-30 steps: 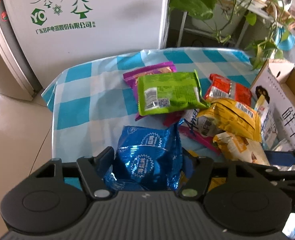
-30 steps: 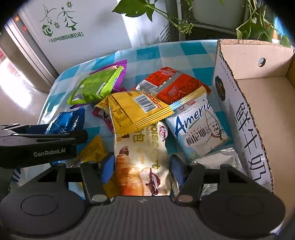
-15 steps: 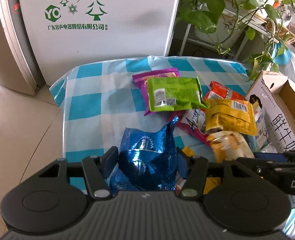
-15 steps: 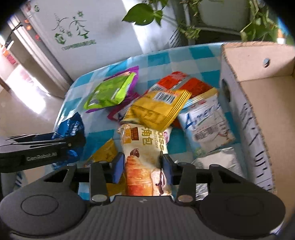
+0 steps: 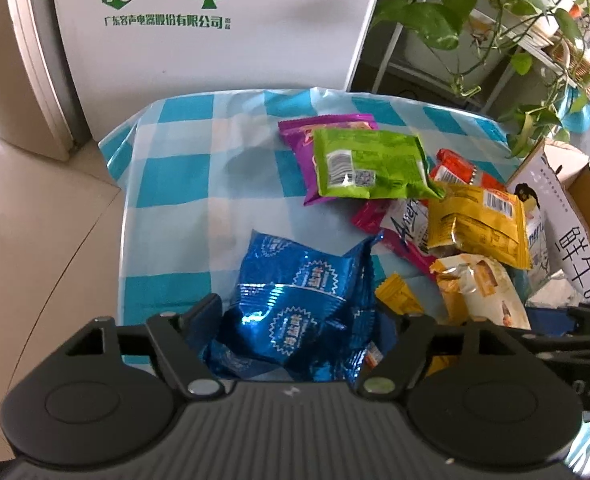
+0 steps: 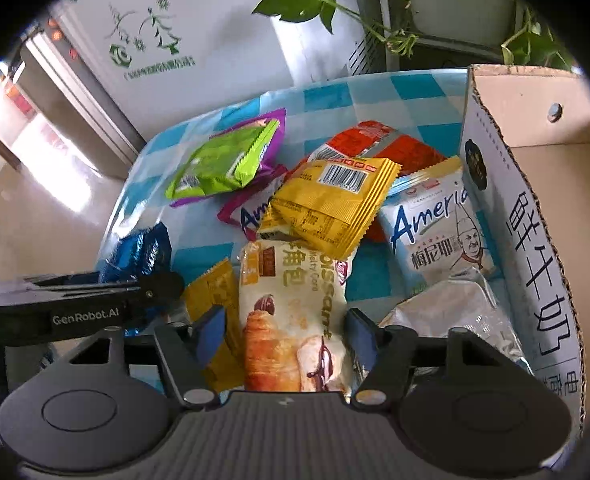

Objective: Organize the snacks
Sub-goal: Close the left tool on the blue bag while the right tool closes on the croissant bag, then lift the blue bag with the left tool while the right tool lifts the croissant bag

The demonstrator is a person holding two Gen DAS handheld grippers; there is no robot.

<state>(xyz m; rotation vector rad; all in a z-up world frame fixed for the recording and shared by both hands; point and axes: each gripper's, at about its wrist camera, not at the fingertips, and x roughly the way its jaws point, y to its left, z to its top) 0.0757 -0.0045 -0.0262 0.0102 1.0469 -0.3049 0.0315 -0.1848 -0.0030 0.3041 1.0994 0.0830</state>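
My left gripper (image 5: 299, 320) is shut on a crinkled blue foil snack bag (image 5: 303, 300) and holds it above the checkered tablecloth (image 5: 175, 168). My right gripper (image 6: 287, 332) is shut on a cream croissant packet (image 6: 291, 320), its top still under a yellow packet (image 6: 331, 204). Green (image 5: 367, 164), purple (image 5: 295, 136), red (image 5: 459, 168) and white "America" (image 6: 435, 224) packets lie in a pile. An open cardboard box (image 6: 535, 208) stands to the right, empty where visible.
A white fridge (image 5: 215, 20) stands behind the table. Potted vines (image 5: 495, 8) hang at the back right. A silver packet (image 6: 455, 316) and a small yellow packet (image 6: 215, 292) lie beside my right gripper. Tiled floor (image 5: 35, 200) lies left of the table.
My left gripper has lifted the blue bag and pulled back. My right gripper has closed on the croissant packet and raised it slightly.
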